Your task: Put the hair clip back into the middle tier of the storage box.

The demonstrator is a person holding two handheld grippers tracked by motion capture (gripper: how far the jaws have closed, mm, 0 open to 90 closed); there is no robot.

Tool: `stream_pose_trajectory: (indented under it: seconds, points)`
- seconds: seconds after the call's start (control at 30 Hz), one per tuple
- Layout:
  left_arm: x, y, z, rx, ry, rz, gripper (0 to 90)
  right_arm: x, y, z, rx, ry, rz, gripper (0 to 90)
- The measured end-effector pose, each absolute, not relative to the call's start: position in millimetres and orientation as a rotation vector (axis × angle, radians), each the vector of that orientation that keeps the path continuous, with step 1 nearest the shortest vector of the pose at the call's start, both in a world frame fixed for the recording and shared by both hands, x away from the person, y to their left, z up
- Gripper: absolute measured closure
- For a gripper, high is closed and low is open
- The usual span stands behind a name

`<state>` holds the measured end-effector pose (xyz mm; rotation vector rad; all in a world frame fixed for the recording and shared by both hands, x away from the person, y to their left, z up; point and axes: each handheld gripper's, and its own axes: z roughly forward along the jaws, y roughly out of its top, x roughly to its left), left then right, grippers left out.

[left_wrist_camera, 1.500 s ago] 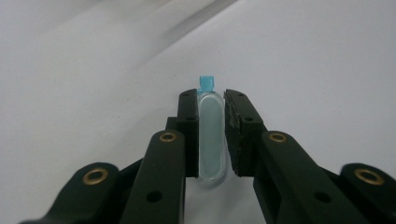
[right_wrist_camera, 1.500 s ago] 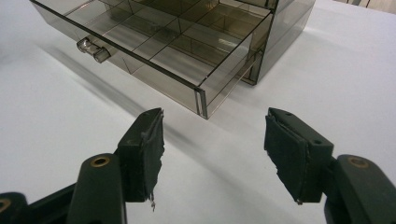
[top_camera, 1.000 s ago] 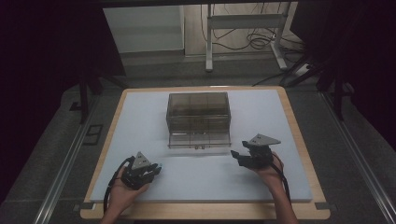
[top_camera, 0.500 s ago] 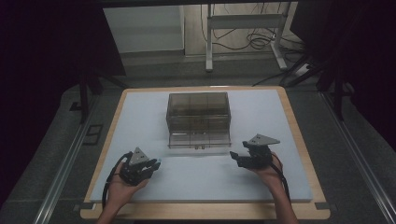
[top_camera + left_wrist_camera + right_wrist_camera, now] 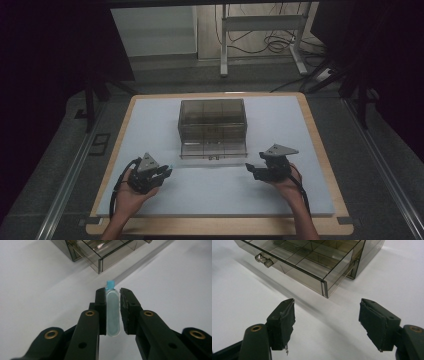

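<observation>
In the high view a smoky transparent drawer box (image 5: 212, 126) stands at the centre of a pale mat on a wooden-edged table (image 5: 320, 135), and its bottom drawer (image 5: 214, 150) is pulled out toward the lower edge of the frame. The left gripper (image 5: 165, 173) sits in the lower left of that view, cradled in the person's left hand (image 5: 131, 192), just left of and below the drawer's front corner. In the left gripper view its two black jaws are pressed together on a small flat oval piece (image 5: 113, 312) of pale greenish-grey colour with a blue tab (image 5: 110, 284) at its far end; the piece stands on edge between the pads at the middle of the frame, held above the white mat, and the corner of the open drawer lies beyond it near the top centre. The right gripper (image 5: 251, 170) is in the lower right of the high view, resting on the person's right hand (image 5: 287, 182), just right of the drawer front and apart from it. In the right gripper view its jaws have just been opening and now stand spread wide, with nothing between them except bare mat; the drawer's divided compartments and its clear handle (image 5: 264, 261) fill the upper part of that frame.
</observation>
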<state>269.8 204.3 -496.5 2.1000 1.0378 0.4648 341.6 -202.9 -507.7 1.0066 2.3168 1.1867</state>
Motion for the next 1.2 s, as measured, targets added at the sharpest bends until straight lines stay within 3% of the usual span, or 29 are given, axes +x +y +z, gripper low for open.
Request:
stream_pose_trajectory:
  seconds: [1.2]
  points:
    - [288.3, 198.9, -478.5, 2.104, 1.018, 0.490, 77.4, 342.4, -202.8, -509.2, 1.006, 2.324, 1.181, 28.2]
